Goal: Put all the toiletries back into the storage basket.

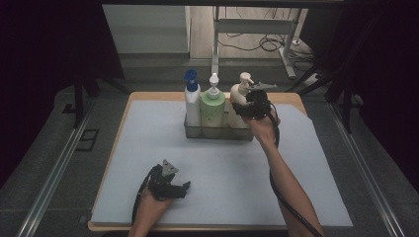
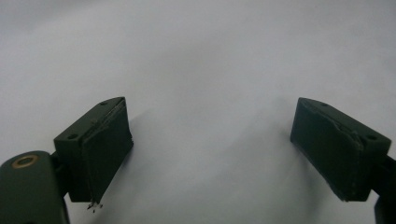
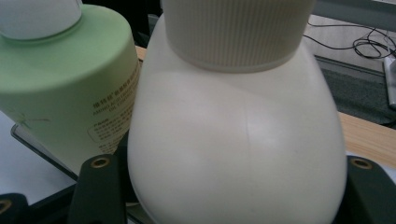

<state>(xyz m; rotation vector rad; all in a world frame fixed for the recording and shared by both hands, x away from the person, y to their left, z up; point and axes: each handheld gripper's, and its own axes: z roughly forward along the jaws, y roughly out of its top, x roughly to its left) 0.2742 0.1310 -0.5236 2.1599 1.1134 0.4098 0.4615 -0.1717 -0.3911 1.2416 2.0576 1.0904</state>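
I am working at a table (image 1: 291, 98) covered by a pale grey mat (image 1: 222, 168), wooden edge showing along the far side. At the far middle of the mat a clear tray (image 1: 217, 132) is holding three pump bottles upright in a row, each touching or just beside the next: a white bottle with a blue pump (image 1: 192, 106) on the left, a green bottle (image 1: 212, 109) in the middle, and a cream bottle (image 1: 239, 96) on the right.

I am reaching my right gripper (image 1: 253, 104) out to the right end of that row, with my forearm stretching up from the near right and the cable trailing back along it. In the right gripper view the cream bottle (image 3: 238, 154) is bulging between my two black fingers (image 3: 100, 189), one at each side of its round belly, and its ribbed collar is rising above. The fingers are standing about half wide and sitting right against the bottle's flanks, so I am gripping the cream bottle. The green bottle (image 3: 65, 88) is standing just beside it on the left, small print on its label, and it is touching or nearly touching the cream one.

My left gripper (image 1: 187, 186) is resting low on the near left part of the mat, well apart from the tray, pointing right. In the left gripper view its fingers (image 2: 100, 149) are standing wide over bare mat (image 2: 210, 70), holding nothing.
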